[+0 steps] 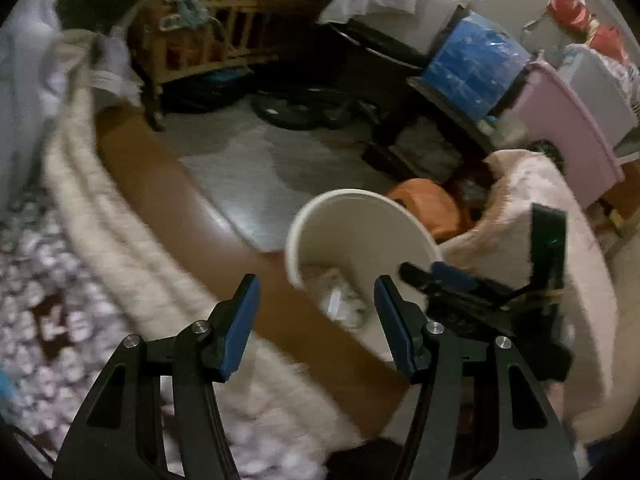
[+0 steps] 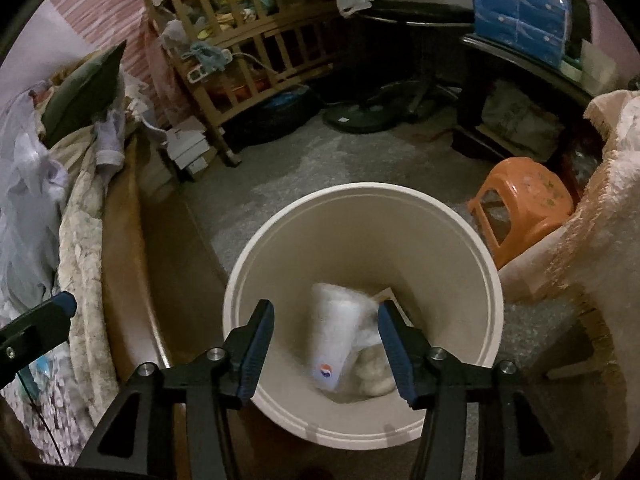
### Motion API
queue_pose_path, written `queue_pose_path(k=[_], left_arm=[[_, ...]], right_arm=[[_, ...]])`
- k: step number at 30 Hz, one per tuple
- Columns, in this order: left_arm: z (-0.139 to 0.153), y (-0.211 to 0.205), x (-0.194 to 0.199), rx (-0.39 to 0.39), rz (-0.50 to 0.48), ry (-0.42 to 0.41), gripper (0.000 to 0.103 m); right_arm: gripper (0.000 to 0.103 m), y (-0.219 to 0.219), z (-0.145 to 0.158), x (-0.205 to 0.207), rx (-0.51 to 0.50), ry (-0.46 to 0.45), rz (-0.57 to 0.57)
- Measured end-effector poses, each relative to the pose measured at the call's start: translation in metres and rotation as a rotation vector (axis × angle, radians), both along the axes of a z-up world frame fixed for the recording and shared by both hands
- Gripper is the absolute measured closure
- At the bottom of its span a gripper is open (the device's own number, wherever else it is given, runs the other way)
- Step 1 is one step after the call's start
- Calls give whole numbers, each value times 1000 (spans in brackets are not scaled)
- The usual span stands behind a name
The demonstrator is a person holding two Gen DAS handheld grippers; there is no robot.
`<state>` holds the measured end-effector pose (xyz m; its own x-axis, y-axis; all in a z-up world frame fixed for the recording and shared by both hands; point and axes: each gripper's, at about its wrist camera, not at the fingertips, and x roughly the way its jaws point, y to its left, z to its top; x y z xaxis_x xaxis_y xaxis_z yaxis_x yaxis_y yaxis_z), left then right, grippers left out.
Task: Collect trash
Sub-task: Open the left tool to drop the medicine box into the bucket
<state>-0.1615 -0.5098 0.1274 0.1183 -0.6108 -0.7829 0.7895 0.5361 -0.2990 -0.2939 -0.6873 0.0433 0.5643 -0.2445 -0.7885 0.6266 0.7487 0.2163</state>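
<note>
Right wrist view: both hand-held grippers, right [image 2: 326, 336] and left [image 1: 316, 306], gape empty above the bin [image 2: 460, 240].

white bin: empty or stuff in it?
Not empty. The white bin stands upright and holds a clear plastic bottle and crumpled wrappers at the bottom.

An orange plastic stool [image 2: 520, 208] stands on the grey floor [image 2: 304, 168] beside a pale fluffy blanket [image 2: 600, 216] that drapes down at the right. Across the room a wooden crib [image 2: 256, 52] is stuffed with clothes and toys, with a black fan base [image 2: 360, 116] on the floor near it and a blue plastic-wrapped pack [image 2: 520, 8] on a dark surface [image 2: 516, 56]. At the left, a bed's brown edge [image 1: 168, 184] runs under a cream quilt [image 1: 92, 216], and a pink storage box [image 1: 568, 128] sits at the far right.
</note>
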Motion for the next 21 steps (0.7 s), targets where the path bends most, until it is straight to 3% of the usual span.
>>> queue_pose_path(k=[4,11,16,21], left_arm=[[0,29,6,46,70,-84,45],[-3,85,21,100,186,-151,45],[-6,138,31,124,272,-163,45],[-9,188,40,142,363,-150,45]], right_arm=[[51,13,2,8,0,-2,37],[51,55,18,30,-22,-19,143],[51,94,35,48,-46,-41,234],[42,143,43,72,-61,-48,352]])
